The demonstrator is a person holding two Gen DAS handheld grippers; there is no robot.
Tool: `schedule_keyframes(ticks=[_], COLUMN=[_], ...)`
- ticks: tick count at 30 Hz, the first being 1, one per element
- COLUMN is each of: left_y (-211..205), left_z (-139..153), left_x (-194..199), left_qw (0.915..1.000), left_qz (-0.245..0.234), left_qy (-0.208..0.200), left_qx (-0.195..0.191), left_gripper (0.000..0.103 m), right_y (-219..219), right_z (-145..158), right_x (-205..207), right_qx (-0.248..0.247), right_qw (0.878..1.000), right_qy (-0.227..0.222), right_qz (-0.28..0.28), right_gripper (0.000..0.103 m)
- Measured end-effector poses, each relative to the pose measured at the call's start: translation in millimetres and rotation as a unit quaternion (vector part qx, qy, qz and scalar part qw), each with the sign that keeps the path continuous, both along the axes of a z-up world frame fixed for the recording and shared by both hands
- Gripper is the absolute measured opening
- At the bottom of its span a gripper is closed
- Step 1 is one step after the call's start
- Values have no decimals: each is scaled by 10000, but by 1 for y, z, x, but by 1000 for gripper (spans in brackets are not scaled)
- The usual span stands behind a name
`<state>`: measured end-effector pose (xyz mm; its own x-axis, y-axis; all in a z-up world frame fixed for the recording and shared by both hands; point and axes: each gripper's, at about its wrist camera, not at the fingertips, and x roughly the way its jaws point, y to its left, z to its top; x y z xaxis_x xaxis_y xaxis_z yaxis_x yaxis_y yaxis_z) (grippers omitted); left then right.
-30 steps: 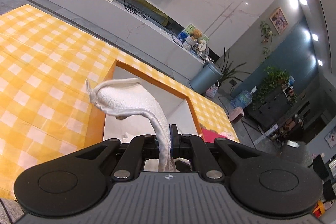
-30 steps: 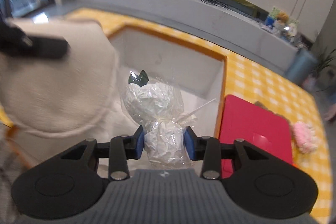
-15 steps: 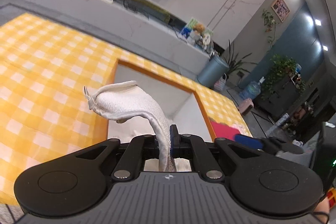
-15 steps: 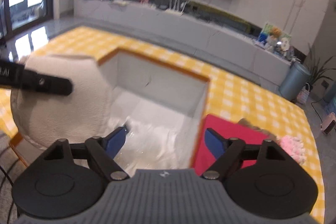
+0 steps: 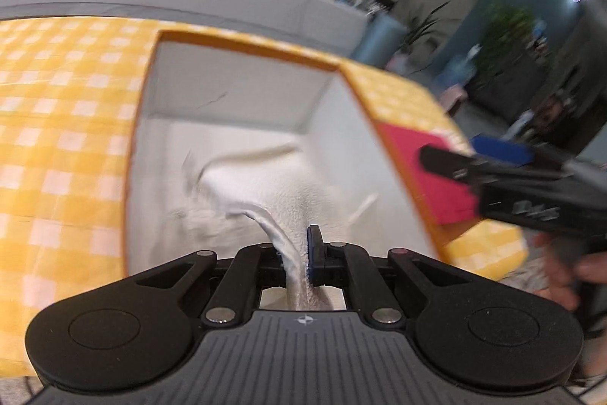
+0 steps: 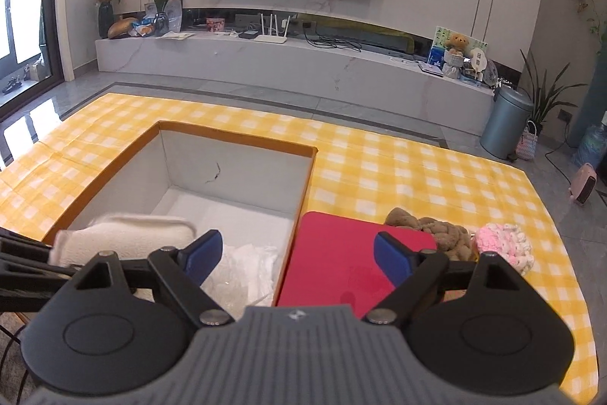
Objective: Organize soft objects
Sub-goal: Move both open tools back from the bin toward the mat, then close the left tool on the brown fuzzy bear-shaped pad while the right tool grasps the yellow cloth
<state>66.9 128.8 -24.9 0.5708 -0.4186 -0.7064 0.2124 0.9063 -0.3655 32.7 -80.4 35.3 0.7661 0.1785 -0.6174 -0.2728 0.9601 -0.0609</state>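
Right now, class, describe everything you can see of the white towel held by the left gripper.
The white towel looks like soft, fluffy terry cloth with a smoother hemmed edge. It is folded or bunched rather than spread flat. One end is pinched between the closed fingers of the left gripper; the rest extends forward and hangs over the open box, above crinkled clear plastic wrapping inside.

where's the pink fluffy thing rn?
Right wrist view, far right: the pink fluffy item lies on the yellow checked cloth, touching the brown knitted piece beside the red lid.
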Motion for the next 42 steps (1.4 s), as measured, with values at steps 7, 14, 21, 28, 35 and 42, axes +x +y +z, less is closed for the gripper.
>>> schedule_keyframes(ticks=[7,14,21,28,35,42], left_y=[-11,-23,-37,-62,-146,-243], left_z=[11,54,75,108,129,101], left_x=[-12,-43,-50,-40,-8,30], left_qw=[9919,9392,9052,9354,9667,9831], left_qz=[457,1914,2623,2407,991,-452], left_qy=[-24,-1087,-1561,-1734,-1837,-1098], left_qx=[1188,2636,2958,1926,1482,1397], left_gripper=[85,91,92,92,92,92], right_y=[4,1,-13,-75,-177,-243], right_z=[-2,0,8,39,52,5], right_x=[0,-1,-5,-6,12,33], right_qx=[-81,-52,-2,70,-105,193], right_qw=[10000,10000,9999,9969,9823,9699], right_qy=[8,12,-134,-590,-567,31], right_qz=[49,27,-99,-524,-1781,-2429], right_gripper=[86,86,86,88,89,89])
